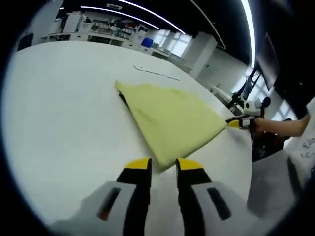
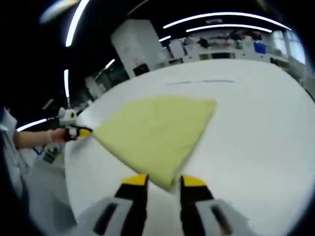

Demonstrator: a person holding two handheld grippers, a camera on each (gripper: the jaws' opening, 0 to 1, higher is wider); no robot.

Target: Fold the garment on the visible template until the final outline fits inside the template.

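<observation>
A pale yellow garment (image 1: 170, 120), folded into a flat wedge, lies on the white table (image 1: 64, 123). In the left gripper view my left gripper (image 1: 164, 167) stands open, its yellow tips on either side of the garment's near corner. My right gripper (image 1: 240, 123), held by a hand, touches the wedge's right corner. In the right gripper view the garment (image 2: 155, 132) spreads ahead, and my right gripper (image 2: 165, 181) is open with the near corner between its tips. The left gripper (image 2: 78, 132) sits at the cloth's left corner there.
A thin dark line (image 1: 157, 73) is marked on the table beyond the garment, also seen as a line (image 2: 202, 82) in the right gripper view. A person's forearm (image 1: 283, 127) reaches in past the table's edge. Lab benches and windows lie behind.
</observation>
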